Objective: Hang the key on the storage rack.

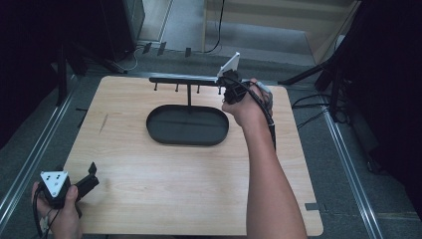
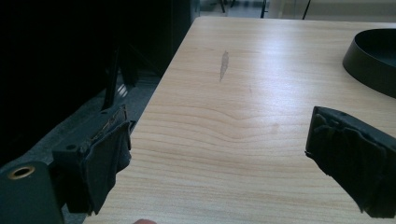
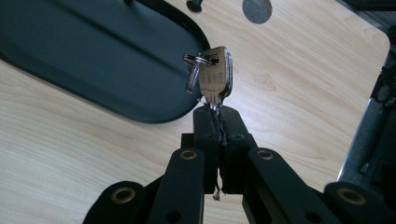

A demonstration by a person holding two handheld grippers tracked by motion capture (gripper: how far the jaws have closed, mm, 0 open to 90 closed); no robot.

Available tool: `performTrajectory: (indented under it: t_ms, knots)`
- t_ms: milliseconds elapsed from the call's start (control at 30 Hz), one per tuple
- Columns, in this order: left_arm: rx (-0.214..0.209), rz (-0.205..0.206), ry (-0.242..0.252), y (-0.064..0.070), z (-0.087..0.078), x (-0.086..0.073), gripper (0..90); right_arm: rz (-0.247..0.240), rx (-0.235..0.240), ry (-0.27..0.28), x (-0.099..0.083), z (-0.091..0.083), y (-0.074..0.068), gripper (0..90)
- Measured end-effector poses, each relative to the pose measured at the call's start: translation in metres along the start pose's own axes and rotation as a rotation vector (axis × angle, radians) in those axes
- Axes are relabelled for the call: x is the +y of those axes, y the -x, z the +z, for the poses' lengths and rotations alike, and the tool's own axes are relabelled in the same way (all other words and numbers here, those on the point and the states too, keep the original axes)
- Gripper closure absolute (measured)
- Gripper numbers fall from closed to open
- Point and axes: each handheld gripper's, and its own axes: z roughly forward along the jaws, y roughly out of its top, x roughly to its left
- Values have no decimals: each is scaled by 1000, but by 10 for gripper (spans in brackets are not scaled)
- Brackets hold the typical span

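A black stand with a horizontal bar (image 1: 184, 78) carrying several small pegs rises from an oval black tray (image 1: 187, 124) at the table's middle back. My right gripper (image 3: 215, 108) is shut on a silver key (image 3: 215, 77) with a small ring, held above the tray's right end. In the high view that gripper (image 1: 230, 85) sits by the right end of the bar. My left gripper (image 1: 88, 177) rests at the table's front left corner, its pads (image 2: 107, 158) wide apart over bare wood, nothing between them.
The wooden table (image 1: 149, 184) is bare in front of the tray. A thin grey mark (image 2: 224, 64) lies on the wood toward the left. Dark stands and cables surround the table, with metal rails (image 1: 348, 169) along both sides.
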Motion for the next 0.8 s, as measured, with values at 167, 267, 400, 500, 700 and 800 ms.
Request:
performTrajectory:
  t_ms: [167, 267, 400, 500, 700, 800]
  knots:
    - [0, 0, -1, 0, 1, 0, 71, 10, -3, 9, 8, -2, -3, 877]
    - [0, -1, -3, 0, 0, 0, 71, 13, -12, 5, 14, -1, -5, 877]
    - [-4, -7, -4, 0, 0, 0, 71, 37, -2, 3, 19, 0, -6, 876]
    - [-3, -5, -4, 0, 1, 0, 71, 47, -2, -6, 21, 3, -5, 876]
    - [-3, -6, -3, 0, 0, 0, 71, 77, 3, -6, 23, 7, -4, 876]
    - [-1, -1, -4, 0, 0, 0, 71, 84, -2, -9, 24, 8, -5, 876]
